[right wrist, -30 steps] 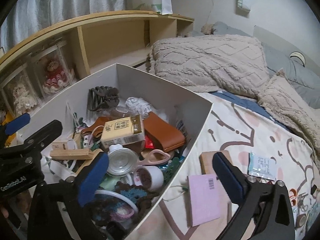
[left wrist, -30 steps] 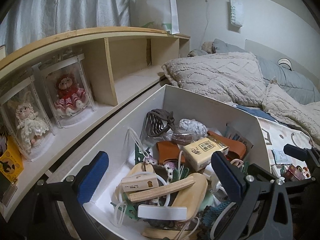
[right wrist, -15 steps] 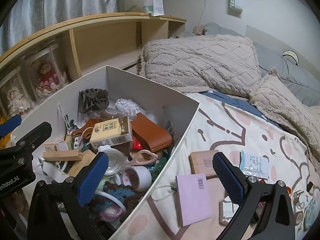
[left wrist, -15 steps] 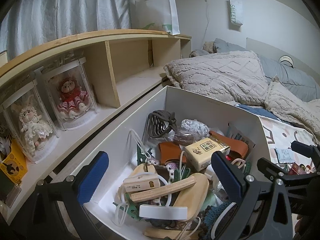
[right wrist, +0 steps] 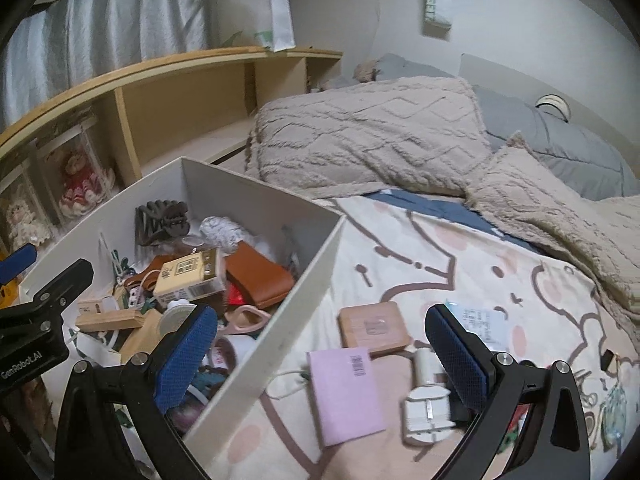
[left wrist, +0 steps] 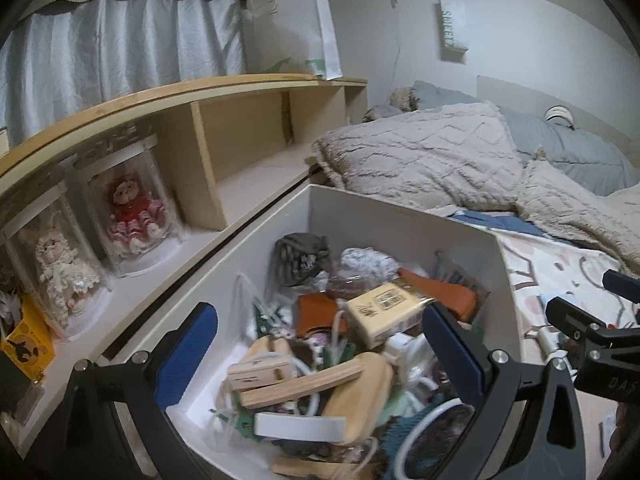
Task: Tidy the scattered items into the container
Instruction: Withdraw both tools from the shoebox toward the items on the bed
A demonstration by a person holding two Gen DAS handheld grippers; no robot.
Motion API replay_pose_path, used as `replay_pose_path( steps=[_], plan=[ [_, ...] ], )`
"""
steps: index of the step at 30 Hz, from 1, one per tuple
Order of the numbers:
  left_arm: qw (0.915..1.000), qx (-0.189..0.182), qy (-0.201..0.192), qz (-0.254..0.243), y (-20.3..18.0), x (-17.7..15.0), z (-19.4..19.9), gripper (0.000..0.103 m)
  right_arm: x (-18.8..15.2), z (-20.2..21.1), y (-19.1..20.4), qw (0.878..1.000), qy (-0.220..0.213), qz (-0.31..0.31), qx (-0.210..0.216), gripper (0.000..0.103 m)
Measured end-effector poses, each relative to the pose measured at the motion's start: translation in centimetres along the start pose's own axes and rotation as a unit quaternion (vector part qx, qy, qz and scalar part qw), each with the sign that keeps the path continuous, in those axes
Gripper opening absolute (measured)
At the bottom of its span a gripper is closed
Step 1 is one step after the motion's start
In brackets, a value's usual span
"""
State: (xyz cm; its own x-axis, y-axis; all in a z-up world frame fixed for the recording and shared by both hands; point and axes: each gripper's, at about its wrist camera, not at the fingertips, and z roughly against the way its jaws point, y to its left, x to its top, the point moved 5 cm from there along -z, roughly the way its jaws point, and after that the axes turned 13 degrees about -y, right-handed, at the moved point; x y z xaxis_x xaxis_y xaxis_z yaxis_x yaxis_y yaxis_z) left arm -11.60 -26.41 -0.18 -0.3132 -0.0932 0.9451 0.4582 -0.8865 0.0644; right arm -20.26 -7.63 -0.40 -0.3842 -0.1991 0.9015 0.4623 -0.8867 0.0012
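Note:
A white box (right wrist: pixel 296 292) on the bed holds a heap of items: a dark hair claw (right wrist: pixel 162 220), a cream carton (right wrist: pixel 188 278), a brown wallet (right wrist: pixel 260 280), wooden pieces (left wrist: pixel 300 386). My left gripper (left wrist: pixel 320 356) hovers open over that heap with nothing between its fingers. My right gripper (right wrist: pixel 322 354) stands open above the bed sheet, straddling the box's right wall. Between and below its fingers lie a pink booklet (right wrist: pixel 346 394), a wooden square block (right wrist: pixel 374 328) and a white plug-like thing (right wrist: pixel 428 412).
A wooden shelf (left wrist: pixel 224 152) runs along the left with two dolls in clear cases (left wrist: pixel 132 208). Beige knit pillows (right wrist: pixel 368 136) and a grey duvet (right wrist: pixel 568 148) lie behind the box. A small packet (right wrist: pixel 480 318) and other little items sit at the sheet's right edge.
My right gripper has swung to the right, from over the box to over the sheet, bringing the booklet, block and white plug into view. The left gripper shifted slightly and stays open.

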Motion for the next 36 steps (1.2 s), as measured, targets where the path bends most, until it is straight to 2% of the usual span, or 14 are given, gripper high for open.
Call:
replay_pose_path(
  steps=[5,15,30,36],
  plan=[
    [0.9998,-0.01,-0.009,-0.018,-1.9,0.4,0.6,0.103,0.1,1.5,-2.5,1.0,-0.012,0.001,-0.021,0.103],
    [0.9977,-0.061,-0.02,-0.023,-6.3,0.7,1.6,0.103,-0.2,5.1,-7.9,0.997,-0.029,0.005,-0.067,0.103],
    [0.9872,-0.146,-0.034,-0.054,-14.5,0.3,3.7,0.103,-2.8,10.3,-15.9,0.991,-0.041,0.016,-0.125,0.103],
    [0.9841,-0.166,-0.031,-0.054,-17.1,-0.5,4.1,0.103,-4.1,11.9,-19.1,0.989,-0.046,0.006,-0.142,0.103]
  ],
)
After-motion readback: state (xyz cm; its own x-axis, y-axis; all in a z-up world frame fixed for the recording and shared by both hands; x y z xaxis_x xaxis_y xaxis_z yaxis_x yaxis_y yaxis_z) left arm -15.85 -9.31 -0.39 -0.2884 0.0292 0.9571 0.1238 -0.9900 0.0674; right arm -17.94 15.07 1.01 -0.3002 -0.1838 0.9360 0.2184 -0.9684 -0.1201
